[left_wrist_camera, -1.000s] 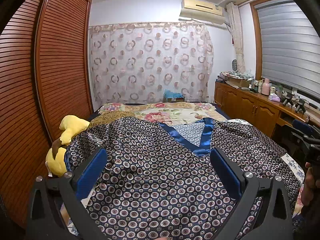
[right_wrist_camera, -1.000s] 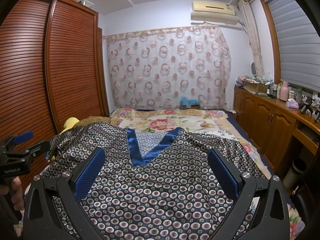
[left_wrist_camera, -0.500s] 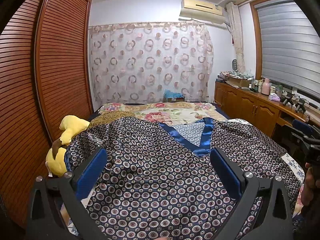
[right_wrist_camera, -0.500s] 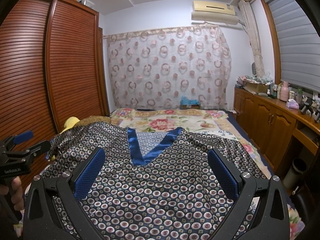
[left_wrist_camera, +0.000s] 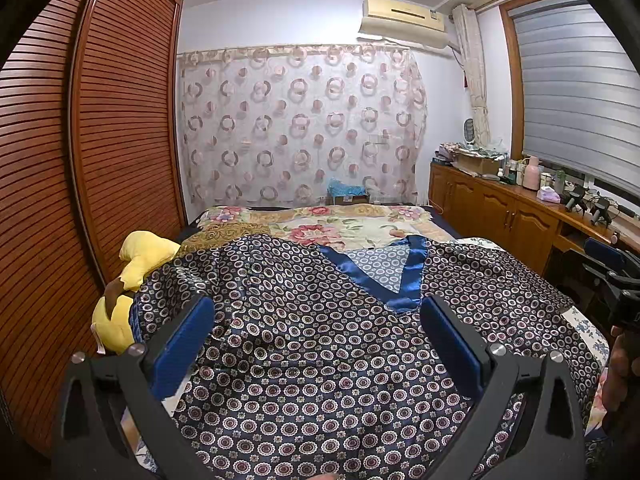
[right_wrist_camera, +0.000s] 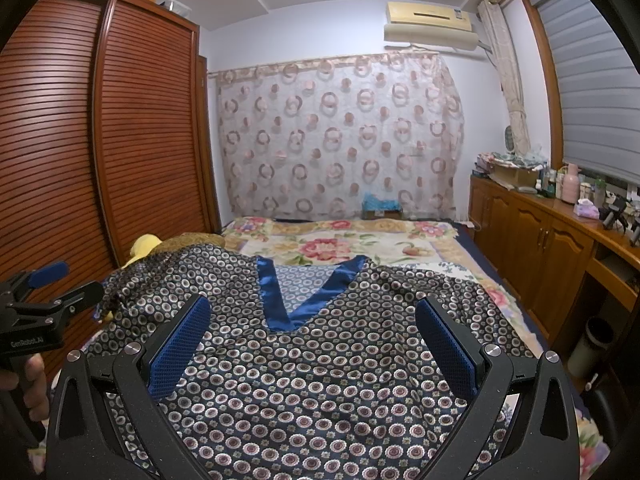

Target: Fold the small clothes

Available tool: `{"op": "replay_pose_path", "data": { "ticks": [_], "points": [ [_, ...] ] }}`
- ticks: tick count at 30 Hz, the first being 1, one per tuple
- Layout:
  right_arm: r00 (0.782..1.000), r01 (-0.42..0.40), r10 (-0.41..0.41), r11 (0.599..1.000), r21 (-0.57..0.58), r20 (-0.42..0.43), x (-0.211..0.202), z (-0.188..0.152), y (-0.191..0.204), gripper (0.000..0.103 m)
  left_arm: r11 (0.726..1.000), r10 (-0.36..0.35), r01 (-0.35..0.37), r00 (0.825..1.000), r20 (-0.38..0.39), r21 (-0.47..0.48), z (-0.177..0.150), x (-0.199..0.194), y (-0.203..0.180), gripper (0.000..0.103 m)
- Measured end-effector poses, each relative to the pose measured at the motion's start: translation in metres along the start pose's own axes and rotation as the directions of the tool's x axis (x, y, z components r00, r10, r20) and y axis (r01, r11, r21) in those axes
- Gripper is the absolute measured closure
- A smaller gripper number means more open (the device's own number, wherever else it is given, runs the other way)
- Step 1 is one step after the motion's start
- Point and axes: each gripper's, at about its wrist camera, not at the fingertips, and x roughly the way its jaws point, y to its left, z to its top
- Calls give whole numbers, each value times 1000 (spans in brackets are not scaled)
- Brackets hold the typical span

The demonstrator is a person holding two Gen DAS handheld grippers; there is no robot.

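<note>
A dark navy top with a ring pattern and a blue satin V-neck (left_wrist_camera: 320,352) lies spread flat on the bed, neck pointing away; it also shows in the right wrist view (right_wrist_camera: 328,360). My left gripper (left_wrist_camera: 316,336) is open and empty above the garment's lower left part. My right gripper (right_wrist_camera: 312,336) is open and empty above its lower right part. In the right wrist view the left gripper (right_wrist_camera: 44,292) shows at the left edge; in the left wrist view the right gripper (left_wrist_camera: 612,268) shows at the right edge.
A floral bedspread (left_wrist_camera: 352,228) covers the bed beyond the top. A yellow plush toy (left_wrist_camera: 136,264) lies at the bed's left edge by the louvred wardrobe (left_wrist_camera: 80,200). A wooden cabinet (right_wrist_camera: 540,248) with bottles runs along the right. A bin (right_wrist_camera: 592,344) stands beside it.
</note>
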Motion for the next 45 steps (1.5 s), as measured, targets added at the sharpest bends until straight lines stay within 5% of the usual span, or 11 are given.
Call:
{"op": "replay_pose_path", "data": {
  "ticks": [11,37,45],
  "points": [
    [999,-28,28,1000,-4,-28,14,-4,6,0,1000,-12,12,1000,-25,-1,-7,6,9,0],
    [971,-161,141,982,-96,-191,117,-15,41,0,998,42,-52,976,-212,-40,-35,81,125,0],
    [932,-251,207,961,-118,-297,163,-14,61,0,984,22,-71,959,-282,-163,-35,108,181,19]
  ]
}}
